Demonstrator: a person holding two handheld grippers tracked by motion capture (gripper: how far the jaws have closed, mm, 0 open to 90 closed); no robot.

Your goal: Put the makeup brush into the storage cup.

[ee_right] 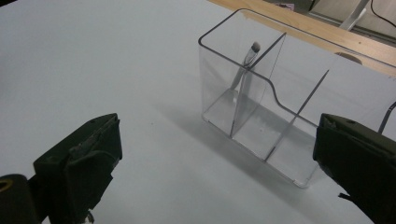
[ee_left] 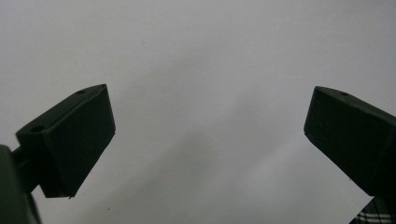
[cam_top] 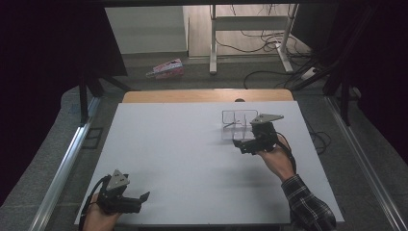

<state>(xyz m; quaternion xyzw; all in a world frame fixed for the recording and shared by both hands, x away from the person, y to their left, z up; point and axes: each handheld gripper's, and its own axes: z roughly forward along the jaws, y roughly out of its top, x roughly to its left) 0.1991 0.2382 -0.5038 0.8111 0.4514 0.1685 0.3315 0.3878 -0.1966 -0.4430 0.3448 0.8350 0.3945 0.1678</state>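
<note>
A clear plastic organizer (cam_top: 237, 123) with three compartments stands on the white table (cam_top: 183, 159) at the far right. In the right gripper view the organizer (ee_right: 280, 107) holds a thin grey pen (ee_right: 244, 65) that leans upright in its left compartment. My right gripper (cam_top: 244, 144) is just in front of the organizer, and in its own view the gripper (ee_right: 217, 140) is open wide with nothing between the jaws. My left gripper (cam_top: 139, 201) rests near the front left edge of the table; seen along its own jaws, it (ee_left: 208, 112) is open over bare white surface.
A wooden strip (cam_top: 207, 95) borders the table's far edge. On the floor beyond lie a pink box (cam_top: 166, 69), desk legs (cam_top: 212, 43) and loose cables (cam_top: 262, 45). Metal rails (cam_top: 62, 163) run along both sides. A plaid sleeve (cam_top: 308, 207) covers the right forearm.
</note>
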